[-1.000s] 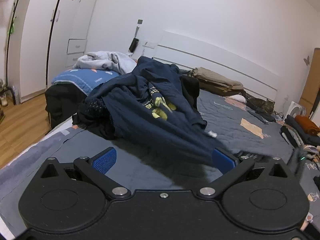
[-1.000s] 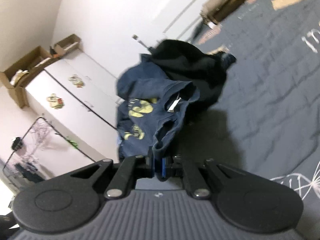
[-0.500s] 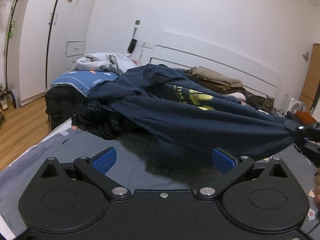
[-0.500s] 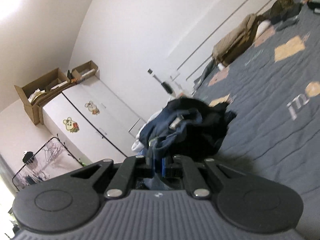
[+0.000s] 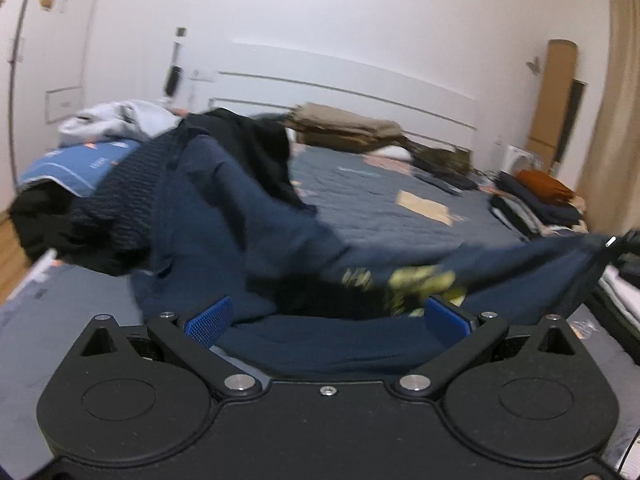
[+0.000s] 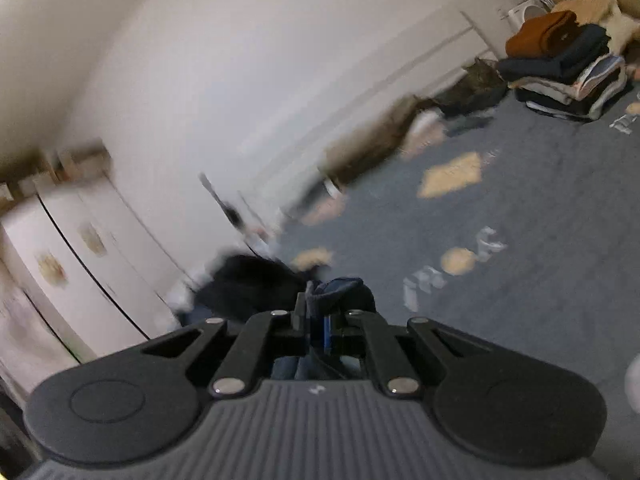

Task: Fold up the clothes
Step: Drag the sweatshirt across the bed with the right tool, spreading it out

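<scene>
Left wrist view. The left gripper [image 5: 326,316] stands with its jaws spread wide, the blue pads [image 5: 208,318] well apart and pressing on nothing. A navy shirt [image 5: 240,216] with a yellow print [image 5: 412,282] stretches across the bed [image 5: 372,200], from a dark pile [image 5: 92,216] at the far left to the right edge, where the right gripper [image 5: 624,240] holds it taut; its lower fold sags between the left pads without being pinched. A black garment [image 5: 260,148] lies over the shirt's far end. Behind the pile sit a grey blanket [image 5: 116,118] and a blue quilt [image 5: 76,164]. Tan folded clothes [image 5: 344,128] rest against the white headboard [image 5: 360,88]. A stack of folded clothes [image 5: 536,196], rust-coloured on top, stands at the far right. The picture is blurred.

Right wrist view. The right gripper [image 6: 318,326] is clenched on a bunched edge of the navy shirt [image 6: 340,290], which rises between the closed jaws. Beyond it the dark pile [image 6: 252,284] lies near the white wardrobe [image 6: 80,264]. The grey bedcover [image 6: 500,200] with tan patches spreads to the right. The folded stack [image 6: 568,68] sits at the far upper right. The far left is heavily blurred.
</scene>
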{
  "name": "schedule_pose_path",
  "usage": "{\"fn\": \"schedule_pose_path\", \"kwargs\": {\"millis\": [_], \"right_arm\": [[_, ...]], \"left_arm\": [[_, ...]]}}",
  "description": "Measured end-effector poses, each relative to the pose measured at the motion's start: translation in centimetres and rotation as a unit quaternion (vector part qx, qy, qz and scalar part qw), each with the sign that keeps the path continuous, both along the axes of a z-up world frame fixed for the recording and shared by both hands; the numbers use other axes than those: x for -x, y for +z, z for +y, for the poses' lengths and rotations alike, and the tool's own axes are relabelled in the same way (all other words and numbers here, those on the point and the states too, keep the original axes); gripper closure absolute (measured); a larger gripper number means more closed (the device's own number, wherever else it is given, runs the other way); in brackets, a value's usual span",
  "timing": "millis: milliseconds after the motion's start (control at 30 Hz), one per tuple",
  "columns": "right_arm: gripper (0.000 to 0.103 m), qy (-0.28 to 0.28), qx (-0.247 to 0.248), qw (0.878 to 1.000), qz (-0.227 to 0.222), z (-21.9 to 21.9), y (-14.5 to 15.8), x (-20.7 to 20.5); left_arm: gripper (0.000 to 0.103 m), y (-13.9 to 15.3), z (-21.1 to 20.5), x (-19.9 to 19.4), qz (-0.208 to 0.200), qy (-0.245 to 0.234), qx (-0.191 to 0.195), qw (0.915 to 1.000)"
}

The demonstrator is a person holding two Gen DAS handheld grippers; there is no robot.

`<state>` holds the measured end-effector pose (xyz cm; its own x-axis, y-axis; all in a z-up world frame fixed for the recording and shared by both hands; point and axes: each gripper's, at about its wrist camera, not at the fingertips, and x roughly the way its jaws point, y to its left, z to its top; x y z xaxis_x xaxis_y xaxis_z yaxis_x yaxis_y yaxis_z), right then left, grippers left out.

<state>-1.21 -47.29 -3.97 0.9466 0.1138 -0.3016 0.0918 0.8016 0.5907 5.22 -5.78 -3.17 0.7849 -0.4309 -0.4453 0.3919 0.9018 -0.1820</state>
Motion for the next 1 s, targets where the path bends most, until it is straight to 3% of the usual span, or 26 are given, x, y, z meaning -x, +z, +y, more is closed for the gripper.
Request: {"fn": "schedule_pose_path", "kwargs": {"millis": [133,467,1000], "right_arm": [[0.097,0.004,0.021,0.999,0.042,0.0,-2.6,-1.0],[0.097,0.034,-0.035,0.998,0.027,-2.3,-6.5,1.1],[0.097,0.106,-0.016,0.994,0.021,-2.3,-5.1,0.2]], "left_arm": [[0.0,-0.7,-1.8,-0.4,0.012,-0.017,-0.004,0.9998],[0.0,-2.6,-5.5,0.3,0.028,-0.054,-0.049,0.997],[0.0,-5.5,-9.3,0.4,0.075,-0.065,-0.096,0.9905]]}}
